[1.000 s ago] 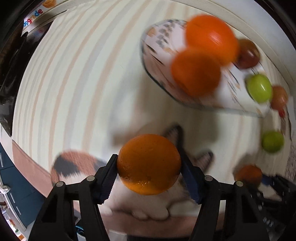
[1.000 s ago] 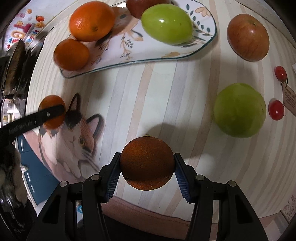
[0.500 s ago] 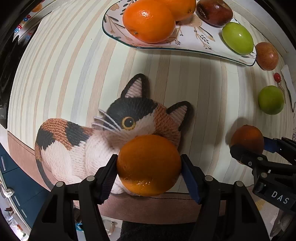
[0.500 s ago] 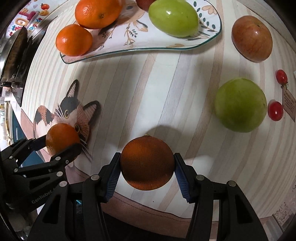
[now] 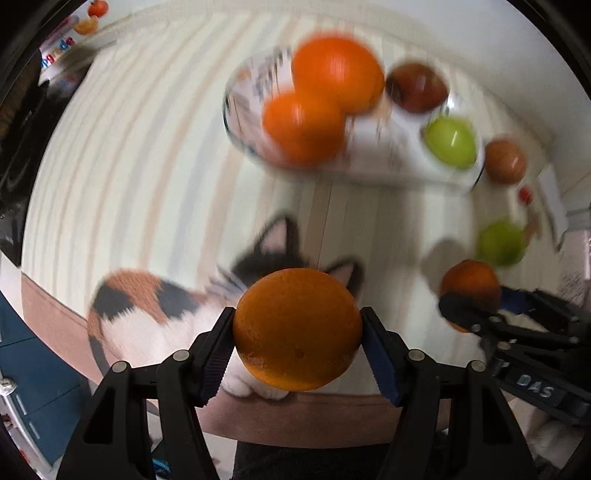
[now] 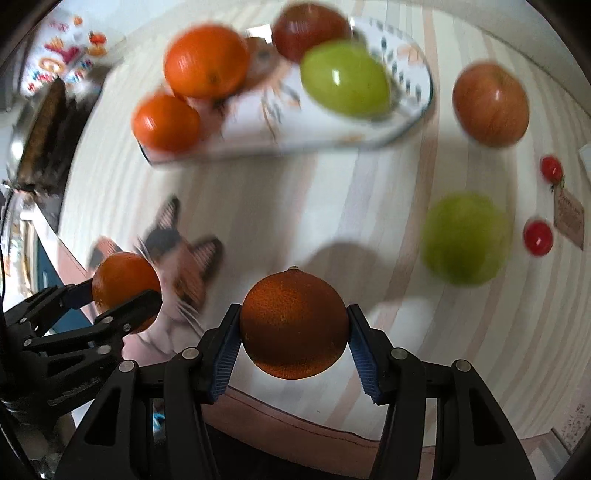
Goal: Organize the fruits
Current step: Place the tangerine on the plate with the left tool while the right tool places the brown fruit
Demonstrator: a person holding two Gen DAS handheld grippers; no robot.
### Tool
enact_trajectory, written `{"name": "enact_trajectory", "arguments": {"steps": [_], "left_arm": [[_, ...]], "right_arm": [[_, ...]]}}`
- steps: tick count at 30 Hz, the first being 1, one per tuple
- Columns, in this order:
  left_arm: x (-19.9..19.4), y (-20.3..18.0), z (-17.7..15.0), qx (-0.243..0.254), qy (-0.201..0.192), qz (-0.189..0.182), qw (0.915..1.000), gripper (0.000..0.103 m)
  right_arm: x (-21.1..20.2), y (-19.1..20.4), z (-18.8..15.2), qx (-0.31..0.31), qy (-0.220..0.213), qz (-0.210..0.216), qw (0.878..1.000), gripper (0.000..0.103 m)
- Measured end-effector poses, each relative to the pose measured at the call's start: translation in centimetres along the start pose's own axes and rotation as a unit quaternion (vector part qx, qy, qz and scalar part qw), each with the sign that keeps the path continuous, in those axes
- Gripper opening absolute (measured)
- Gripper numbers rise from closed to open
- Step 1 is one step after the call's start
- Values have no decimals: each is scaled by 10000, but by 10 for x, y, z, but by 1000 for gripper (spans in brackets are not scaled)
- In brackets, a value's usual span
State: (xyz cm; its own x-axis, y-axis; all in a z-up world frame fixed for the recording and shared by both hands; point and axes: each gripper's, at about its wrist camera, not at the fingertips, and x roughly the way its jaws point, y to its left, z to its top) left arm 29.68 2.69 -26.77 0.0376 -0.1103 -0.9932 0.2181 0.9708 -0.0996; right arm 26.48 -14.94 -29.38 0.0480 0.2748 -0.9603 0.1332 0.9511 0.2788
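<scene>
My left gripper is shut on an orange, held above the cat picture near the table's front edge. My right gripper is shut on a darker orange, also above the table. Each gripper shows in the other's view: the right one at the right, the left one at the left. The patterned plate at the back holds two oranges, a dark red fruit and a green fruit. The plate is blurred in the left wrist view.
On the striped tablecloth right of the plate lie a red apple, a green apple and two cherry tomatoes. A small card lies at the far right. The cat picture is at the front left.
Both views have swung and blurred. The left gripper with its orange has tilted up, so the plate sits lower in view. The right gripper still holds its orange and has shifted slightly.
</scene>
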Motion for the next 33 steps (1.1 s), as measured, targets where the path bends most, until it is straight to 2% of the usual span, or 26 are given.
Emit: {"name": "enact_trajectory", "arguments": {"steps": [4,8,11,15,20,25,28,30,31,32,33], "left_arm": [[-39,14,44,-116,-422,-152,9989,64],[-49,27,97,-148,-599,-21,9981,64],[-39,36,134,-183,-513,42,9985,64],[-14,55,168,-296,-109,-117,9994,64],[18,64,180,-505,337,-378,9974,64],[31,61,180,-609,529,-392,9960,64],[29,59,178,-593,473,-399,9963,64],[28,57,177,-603,464,-406,9963,65],[28,56,176,-599,431,-413,9964,69],[25,55,175,-579,391,-432,9966,78],[21,53,174,-557,337,-449,9969,83]], "right_arm": [[-20,11,32,-36,-412,80,9991,58],[-20,20,67,-43,-636,14,9980,58],[-12,26,88,-71,-697,-91,9975,58],[6,34,107,-46,-644,-220,9977,58],[23,36,115,93,-585,-206,9980,58],[29,32,116,215,-547,-178,9981,59],[31,29,116,310,-509,-106,9982,62],[26,26,115,372,-533,-32,9979,72],[22,24,115,389,-538,0,9978,77],[19,23,114,403,-531,6,9978,85],[14,23,113,423,-559,-3,9975,87]]}}
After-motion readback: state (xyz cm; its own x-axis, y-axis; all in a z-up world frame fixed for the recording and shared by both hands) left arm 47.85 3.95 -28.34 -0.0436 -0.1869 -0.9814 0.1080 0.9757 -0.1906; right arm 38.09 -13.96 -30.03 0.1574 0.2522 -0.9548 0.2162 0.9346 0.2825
